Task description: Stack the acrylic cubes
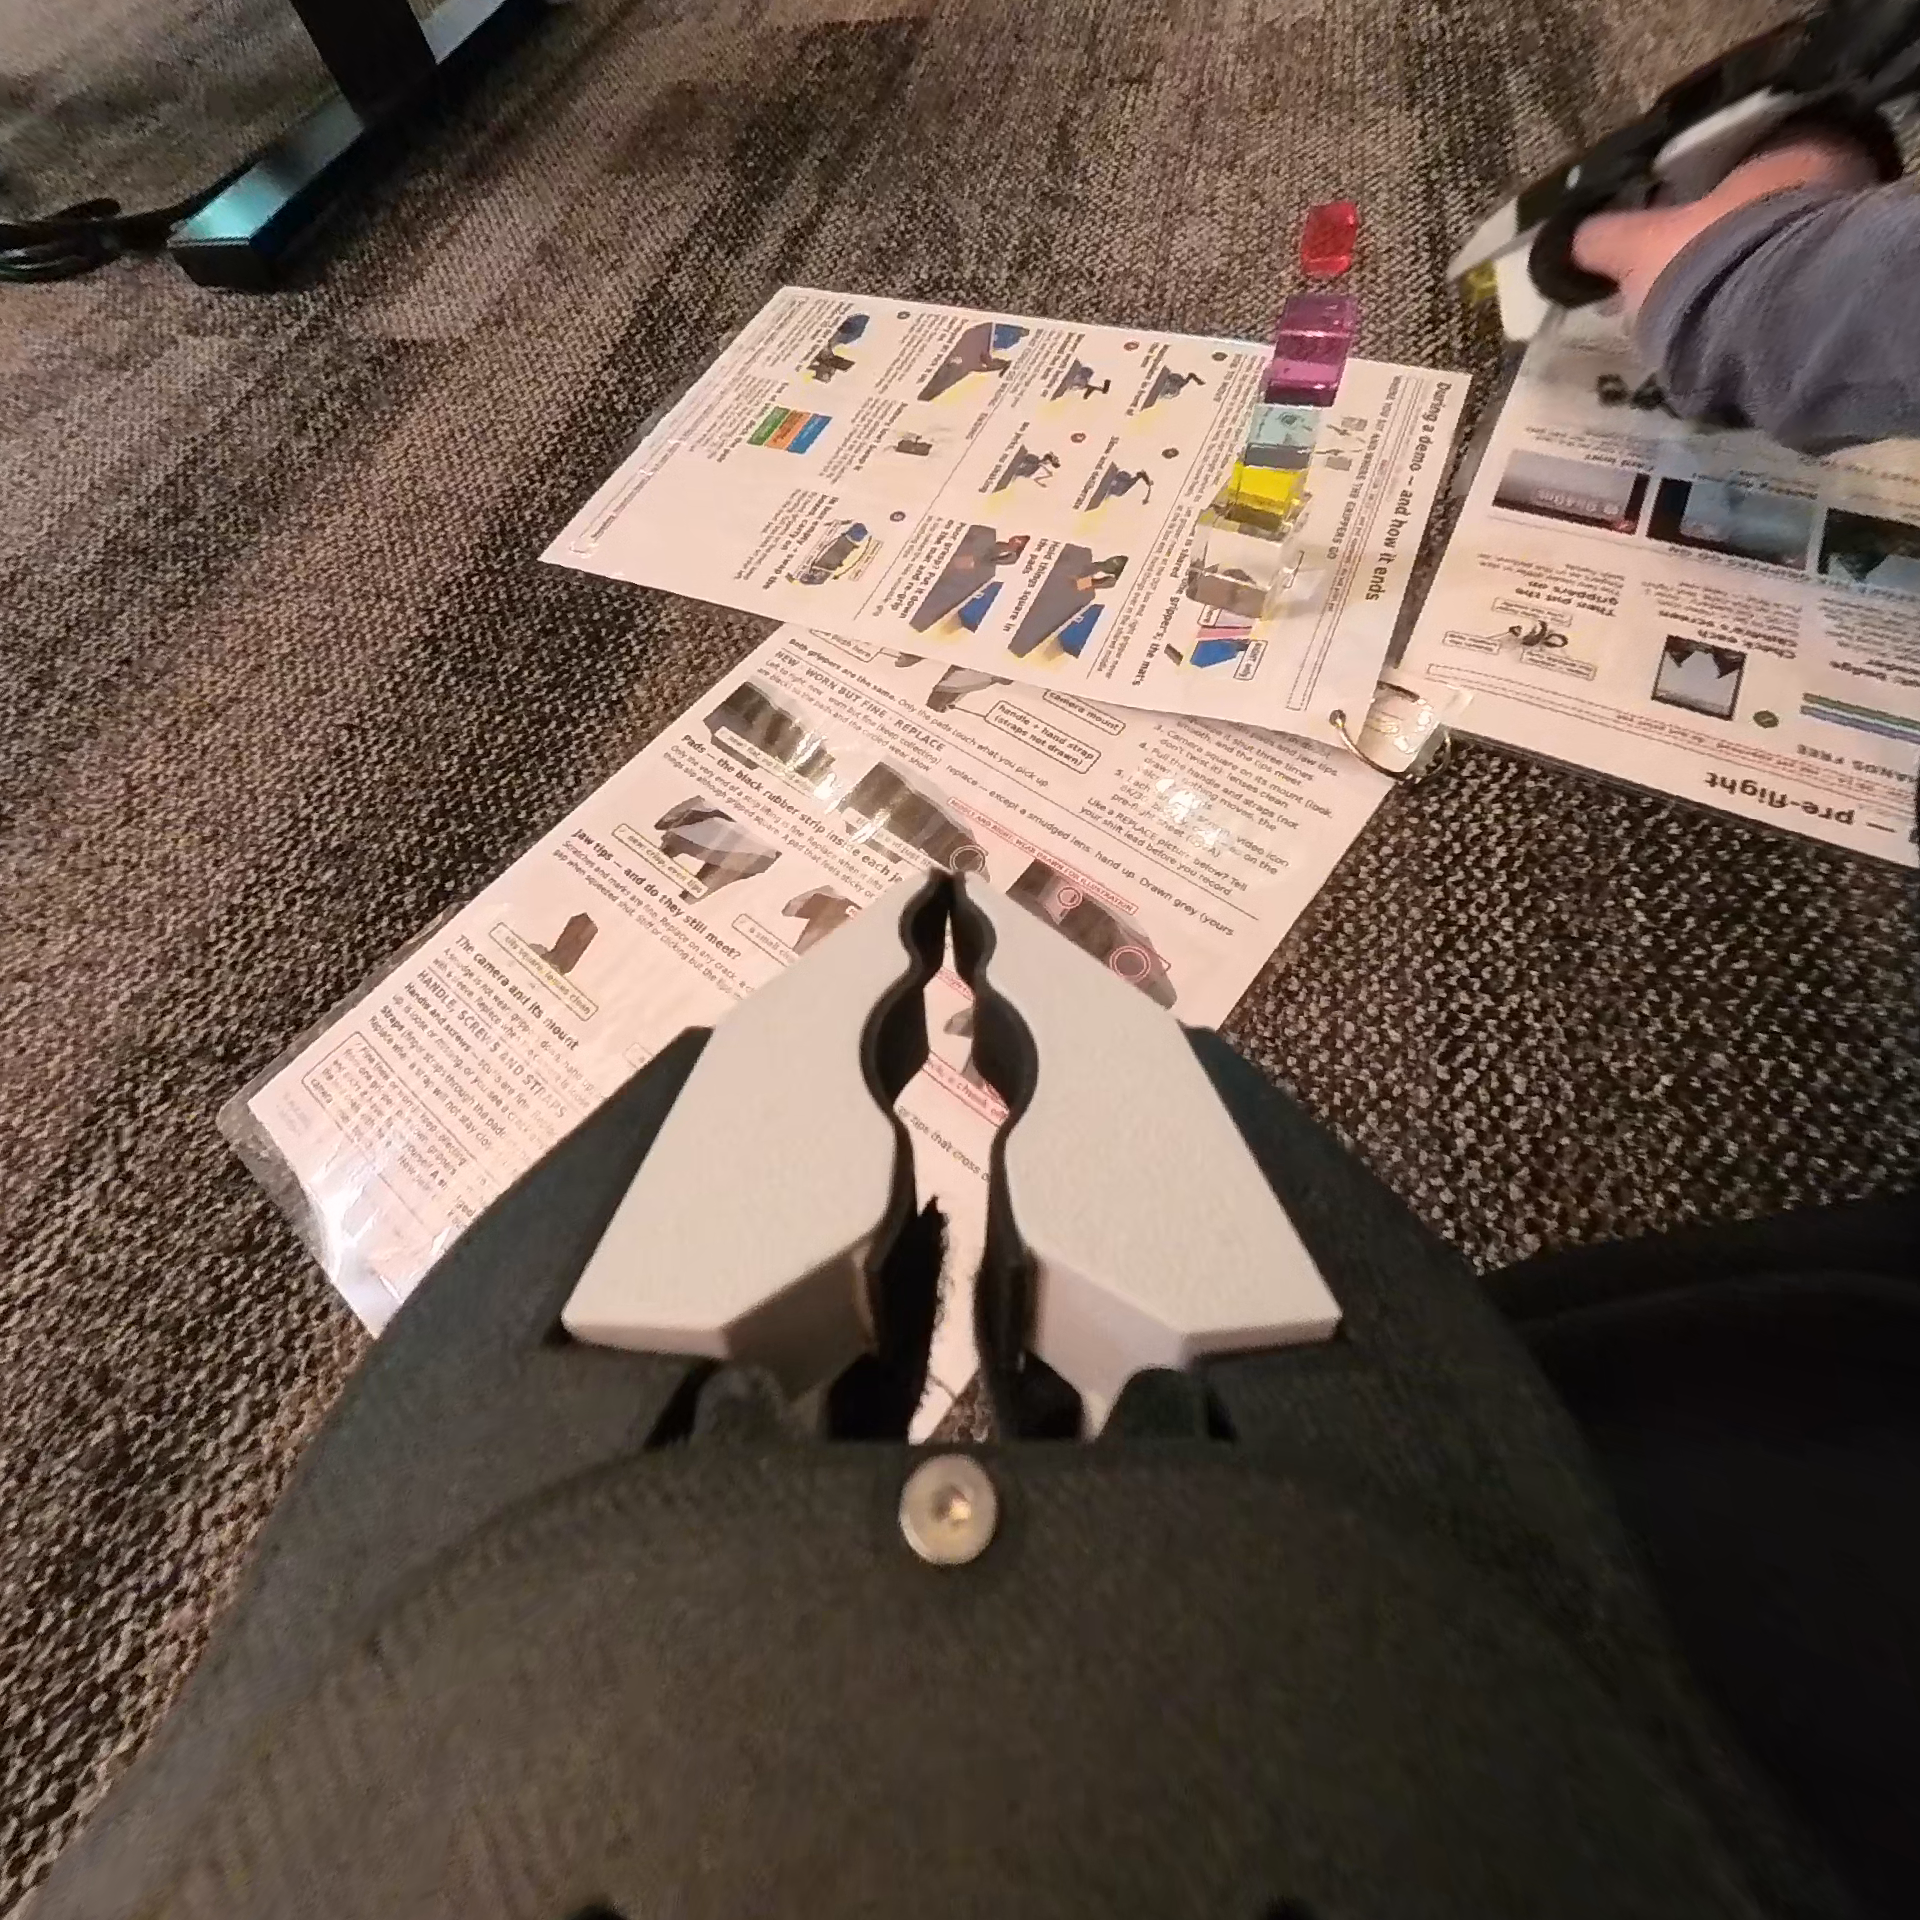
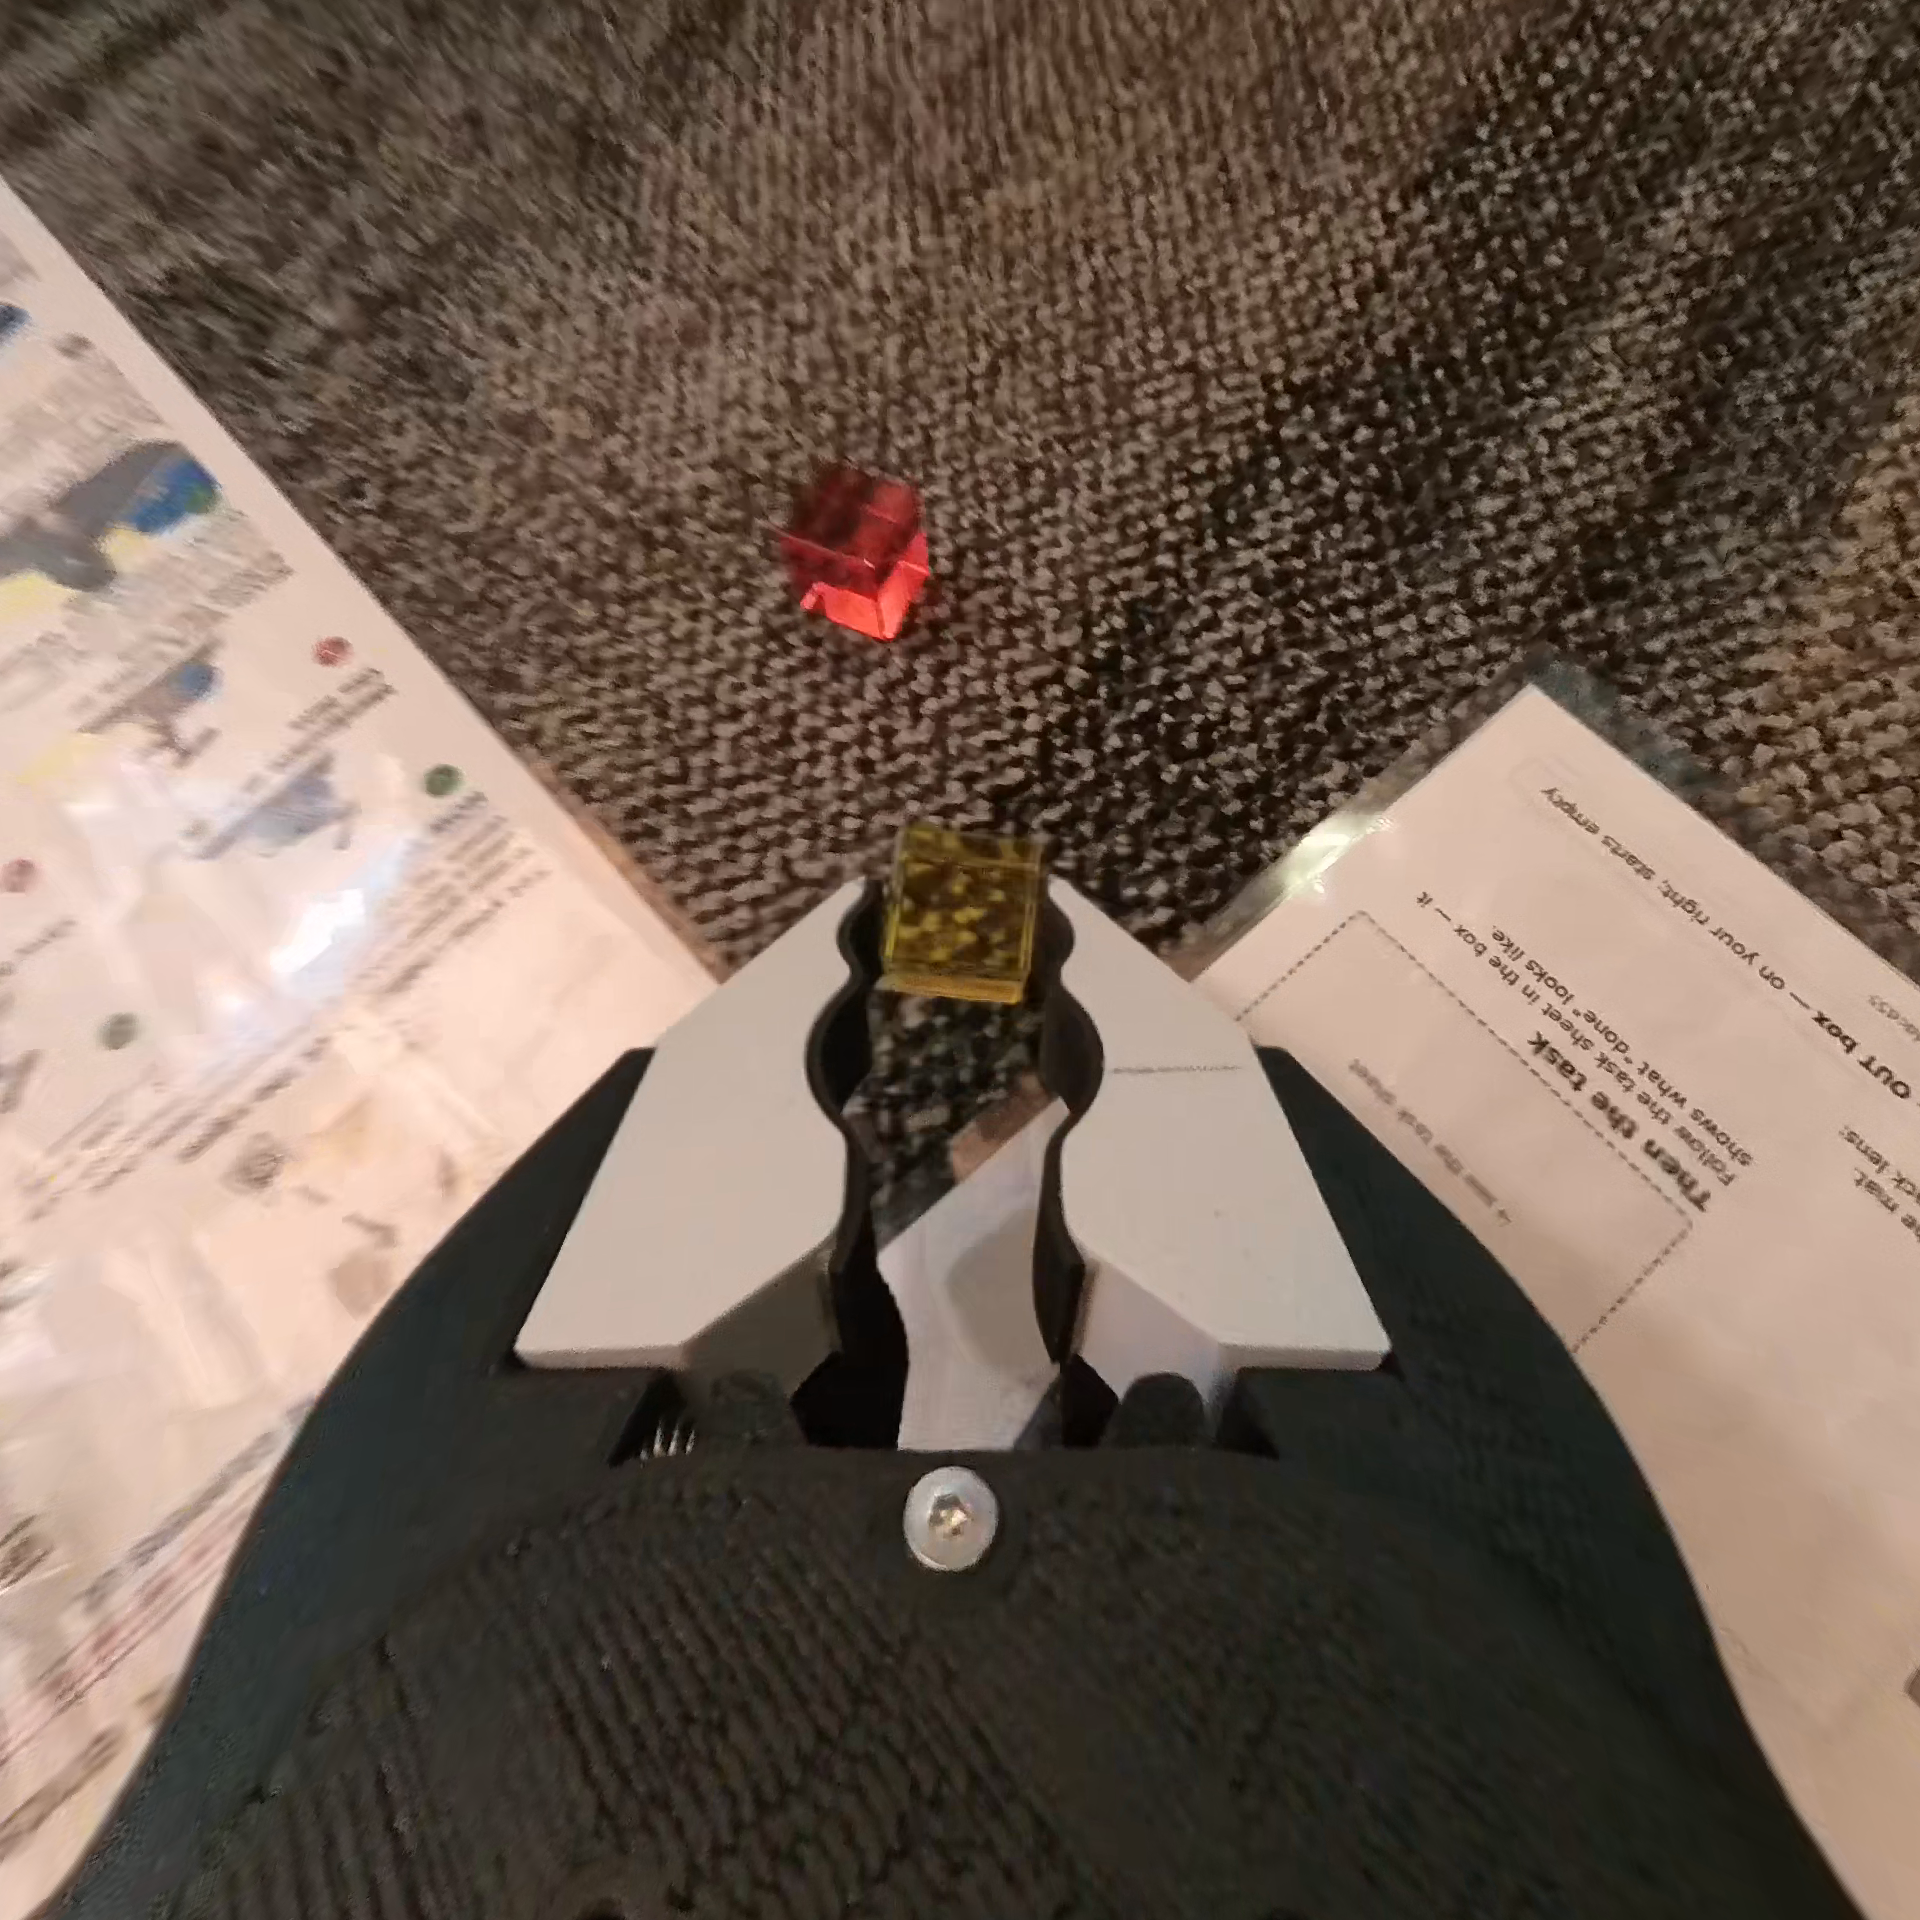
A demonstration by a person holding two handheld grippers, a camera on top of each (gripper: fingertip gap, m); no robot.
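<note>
**Left gripper closed and empty, right gripper carrying a yellow cube**

The left gripper (image 1: pixel 951 883) hovers with fingertips touching, nothing between them, over the near laminated sheet (image 1: pixel 582 935). Farther right stands a stack of translucent cubes (image 1: pixel 1262 488); a careless sweep could topple it. The right gripper (image 2: pixel 961 925) pinches a yellow cube (image 2: pixel 961 914) only at its tips, so it may twist free. A red cube (image 2: pixel 857 561) lies ahead on open carpet (image 2: pixel 1351 364), between sheet edges.
</note>
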